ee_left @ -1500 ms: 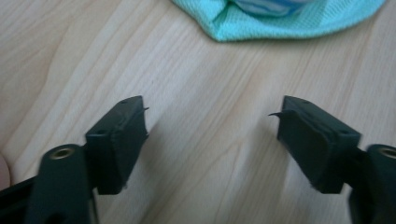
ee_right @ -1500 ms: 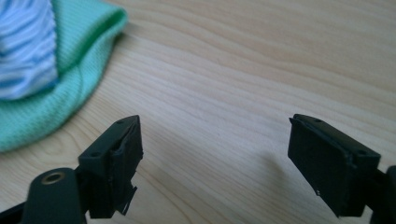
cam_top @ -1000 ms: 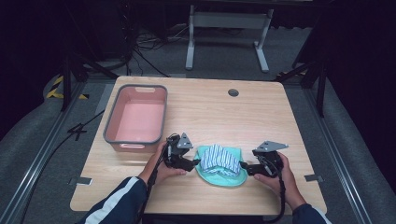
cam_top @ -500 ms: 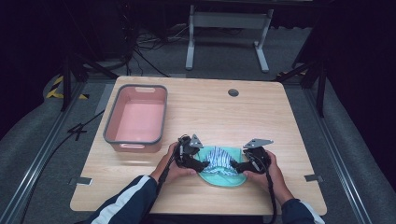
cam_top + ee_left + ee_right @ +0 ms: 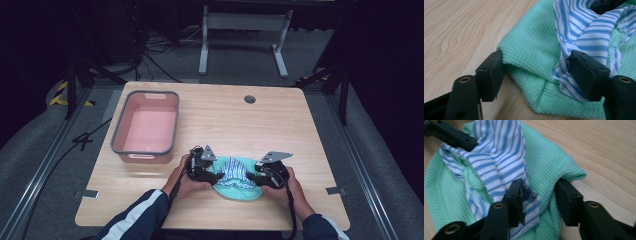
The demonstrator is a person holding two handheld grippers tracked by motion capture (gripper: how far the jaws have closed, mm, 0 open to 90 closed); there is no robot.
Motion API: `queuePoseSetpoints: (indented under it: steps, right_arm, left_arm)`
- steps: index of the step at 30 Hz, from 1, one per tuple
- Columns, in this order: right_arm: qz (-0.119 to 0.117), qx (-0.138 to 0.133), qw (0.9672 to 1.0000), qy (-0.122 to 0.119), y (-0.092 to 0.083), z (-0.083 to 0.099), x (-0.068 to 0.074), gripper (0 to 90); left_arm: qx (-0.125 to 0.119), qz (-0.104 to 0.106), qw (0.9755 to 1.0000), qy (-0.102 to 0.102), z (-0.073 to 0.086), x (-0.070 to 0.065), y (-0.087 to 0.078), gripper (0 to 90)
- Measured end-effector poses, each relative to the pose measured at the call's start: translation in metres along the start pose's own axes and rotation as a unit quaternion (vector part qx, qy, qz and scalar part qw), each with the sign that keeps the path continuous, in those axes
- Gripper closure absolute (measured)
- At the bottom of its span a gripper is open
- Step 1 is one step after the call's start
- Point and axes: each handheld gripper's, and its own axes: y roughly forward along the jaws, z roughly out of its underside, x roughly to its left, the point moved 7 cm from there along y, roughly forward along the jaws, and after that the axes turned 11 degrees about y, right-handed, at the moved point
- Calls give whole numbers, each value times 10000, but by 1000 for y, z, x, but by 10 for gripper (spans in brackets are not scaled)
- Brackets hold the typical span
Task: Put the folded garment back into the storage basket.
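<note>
A green waffle cloth (image 5: 235, 192) lies near the table's front edge with a blue-and-white striped cloth (image 5: 235, 169) bunched on top. My left gripper (image 5: 217, 176) is at the pile's left side. Its jaws have just been closing, and one pad presses the green cloth's (image 5: 531, 50) folded edge, the other the striped cloth (image 5: 584, 37). My right gripper (image 5: 251, 177) is at the pile's right side, its jaws also just closing. They pinch a fold of green cloth (image 5: 546, 167) and striped cloth (image 5: 499, 152) between the pads.
A pink bin (image 5: 117, 131) with a grey rim stands at the table's left, with nothing inside. A round cable hole (image 5: 250, 99) sits near the far edge. Bare wooden tabletop (image 5: 225, 120) stretches beyond the cloths.
Both grippers have come inward from either side of the cloth pile and their jaws have narrowed onto its edges. The pile is bunched up between them.
</note>
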Motion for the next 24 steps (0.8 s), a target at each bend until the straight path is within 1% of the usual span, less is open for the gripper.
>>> queuePoseSetpoints:
  steps: [1, 2, 3, 4, 6, 8, 9, 11, 12, 13, 14, 16, 18, 20, 21, 23, 24]
  right_arm:
    - [-18, 8, 10000, -13, 0, 0, 1, 641]
    - [-18, 8, 10000, -13, 0, 0, 1, 641]
    - [-37, 14, 10000, -13, 0, 1, 3, 688]
    - [-57, 11, 10000, -33, 0, 1, 4, 712]
    - [-62, -5, 10000, -42, 0, 1, 5, 728]
    - [-81, -31, 10000, -16, 0, 1, 5, 746]
    - [-93, -46, 9999, 10, 0, 2, 5, 752]
    - [-102, -68, 9999, 35, 0, 2, 5, 761]
    - [-88, -76, 9999, 52, 0, 2, 5, 767]
    - [-49, -83, 9999, 31, -1, 2, 6, 773]
    - [15, -103, 9999, -22, -1, 2, 7, 782]
    - [63, -110, 9999, -55, -1, 2, 8, 785]
    - [45, -121, 9999, -39, -1, 2, 8, 788]
    - [28, -135, 9999, -53, -2, 1, 8, 791]
    - [35, -141, 9999, -72, -2, 1, 9, 794]
    - [30, -149, 9998, -134, -4, 1, 10, 796]
    - [19, -162, 9998, -153, -5, 1, 10, 797]
  left_arm:
    - [-16, 9, 10000, 25, 0, -1, 0, 366]
    - [-16, 9, 10000, 25, 0, -1, 0, 386]
    - [-31, 36, 10000, 43, 0, -1, 0, 421]
    - [-47, 76, 9999, 74, -1, -2, -1, 453]
    - [-74, 81, 9999, 98, -1, -3, -1, 525]
    - [-82, 172, 9997, 152, -1, -4, -2, 584]
    - [-98, 232, 9995, 175, -1, -5, -2, 628]
    - [-77, 253, 9994, 209, -1, -5, -2, 694]
    - [-103, 284, 9994, 193, -2, -7, -2, 694]
    - [-110, 329, 9992, 217, -2, -7, -2, 716]
    - [-123, 359, 9991, 190, -2, -7, -2, 738]
    - [-142, 392, 9989, 217, -1, -7, -2, 749]
    - [-170, 435, 9987, 225, -1, -7, -2, 764]
    - [-160, 426, 9987, 221, -2, -7, -3, 772]
    - [-135, 407, 9987, 262, -2, -7, -3, 776]
    - [-138, 421, 9987, 265, -3, -9, -4, 785]
    - [-103, 422, 9986, 312, -3, -9, -4, 788]
